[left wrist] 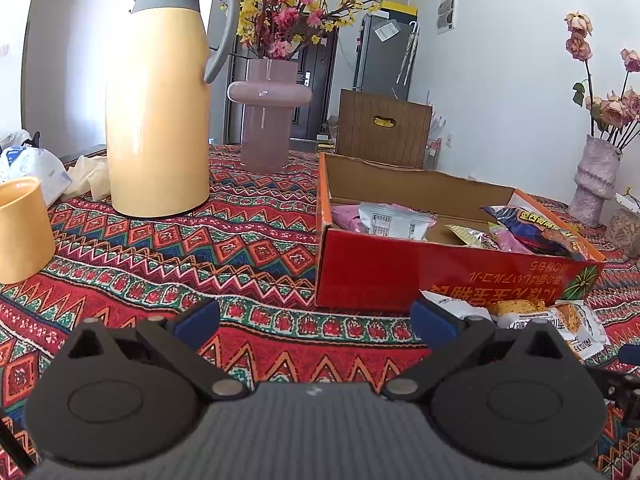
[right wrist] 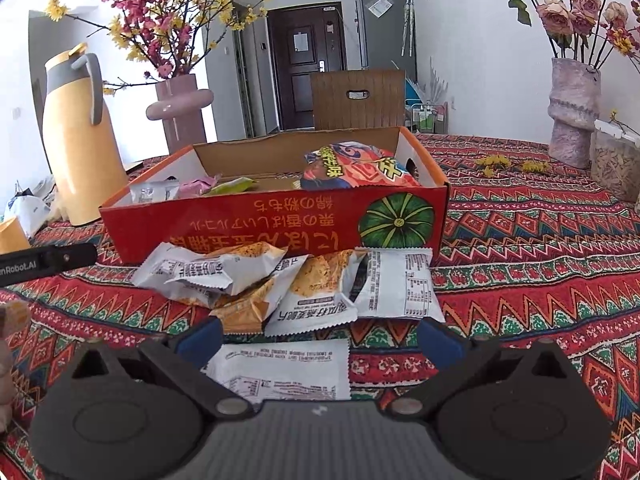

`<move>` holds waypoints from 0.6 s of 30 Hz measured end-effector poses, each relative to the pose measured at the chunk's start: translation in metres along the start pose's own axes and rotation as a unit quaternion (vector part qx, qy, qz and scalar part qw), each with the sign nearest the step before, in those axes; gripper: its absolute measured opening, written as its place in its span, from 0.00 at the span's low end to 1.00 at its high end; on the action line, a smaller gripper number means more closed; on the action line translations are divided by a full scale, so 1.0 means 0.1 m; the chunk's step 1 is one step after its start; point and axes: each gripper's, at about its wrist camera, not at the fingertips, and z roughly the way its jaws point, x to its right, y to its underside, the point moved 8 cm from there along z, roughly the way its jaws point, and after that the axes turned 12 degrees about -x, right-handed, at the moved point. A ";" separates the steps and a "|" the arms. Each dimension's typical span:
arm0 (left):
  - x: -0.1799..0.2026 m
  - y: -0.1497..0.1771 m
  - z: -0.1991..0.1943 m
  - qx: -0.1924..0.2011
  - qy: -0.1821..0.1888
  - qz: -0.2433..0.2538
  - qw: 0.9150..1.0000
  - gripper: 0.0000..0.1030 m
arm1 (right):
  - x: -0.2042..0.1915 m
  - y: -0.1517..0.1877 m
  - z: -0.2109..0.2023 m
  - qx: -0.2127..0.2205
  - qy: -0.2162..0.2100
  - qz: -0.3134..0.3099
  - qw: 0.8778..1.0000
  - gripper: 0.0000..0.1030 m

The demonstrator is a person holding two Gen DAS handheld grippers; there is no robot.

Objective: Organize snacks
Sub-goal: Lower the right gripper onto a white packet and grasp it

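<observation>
A red cardboard box (right wrist: 240, 224) stands on the patterned tablecloth and holds several snack packets, among them a big orange-blue bag (right wrist: 356, 170). The box also shows in the left wrist view (left wrist: 400, 272). Several white-and-orange snack packets (right wrist: 280, 280) lie in a heap in front of the box. One white packet (right wrist: 280, 368) lies flat between the fingers of my right gripper (right wrist: 320, 340), which is open. My left gripper (left wrist: 316, 320) is open and empty over bare cloth, left of the box's near corner. A packet (left wrist: 536, 320) lies by its right finger.
A yellow thermos jug (left wrist: 156, 120) and a pink vase (left wrist: 266, 120) stand at the back left. A yellow cup (left wrist: 22, 228) is at the left edge. A textured vase with roses (right wrist: 572, 112) and a jar (right wrist: 616, 160) stand at the right. A wooden chair back (right wrist: 358, 100) is behind the table.
</observation>
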 end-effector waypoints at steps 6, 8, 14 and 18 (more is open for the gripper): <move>0.01 0.01 0.01 -0.002 -0.002 0.003 1.000 1.00 | -0.10 0.06 0.11 -0.030 -0.006 -0.014 0.999 1.00; 0.01 0.01 0.01 -0.004 -0.003 0.005 1.000 1.00 | -0.10 0.07 0.15 -0.043 -0.003 -0.010 0.999 1.00; 0.01 0.03 -0.01 -0.003 0.001 0.007 1.000 1.00 | -0.17 0.08 0.24 -0.066 0.028 -0.039 0.997 1.00; -0.01 0.03 -0.03 -0.002 0.006 0.003 1.000 1.00 | -0.16 0.07 0.25 -0.069 0.026 -0.041 0.996 1.00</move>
